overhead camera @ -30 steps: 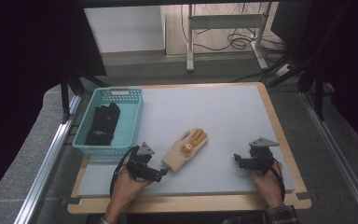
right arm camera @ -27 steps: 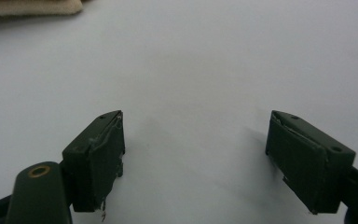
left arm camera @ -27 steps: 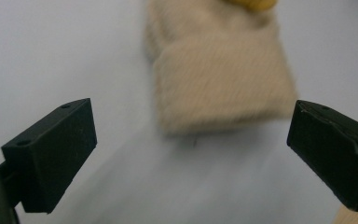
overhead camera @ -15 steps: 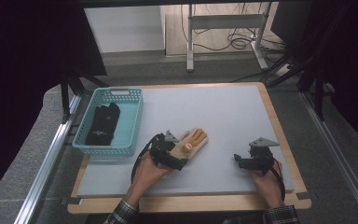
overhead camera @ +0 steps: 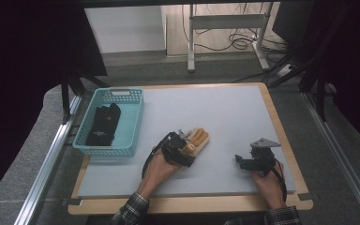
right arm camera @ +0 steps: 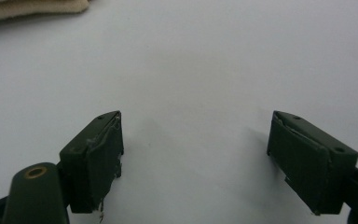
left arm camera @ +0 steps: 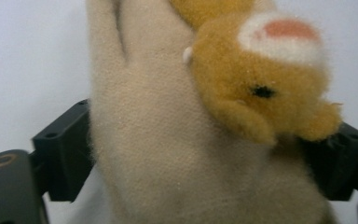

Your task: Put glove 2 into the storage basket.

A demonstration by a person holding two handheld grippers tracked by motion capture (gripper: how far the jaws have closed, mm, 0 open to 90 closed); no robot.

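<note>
Now fuzzy cream-and-orange glove (left arm camera: 168,140) sits between left gripper (left arm camera: 200,158) jaws.

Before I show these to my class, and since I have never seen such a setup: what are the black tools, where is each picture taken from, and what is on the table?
A person sits at a table and holds a two-jaw gripper in each hand. One picture looks down from above; the other two come from cameras riding on the grippers, looking along their black jaws.

On the table lies a beige glove with orange fingers and a fuzzy animal face. The left gripper has its jaws on either side of the glove; whether they already pinch it I cannot tell. The right gripper rests open above bare tabletop, holding nothing. At the left stands a blue basket with a black glove inside.
</note>
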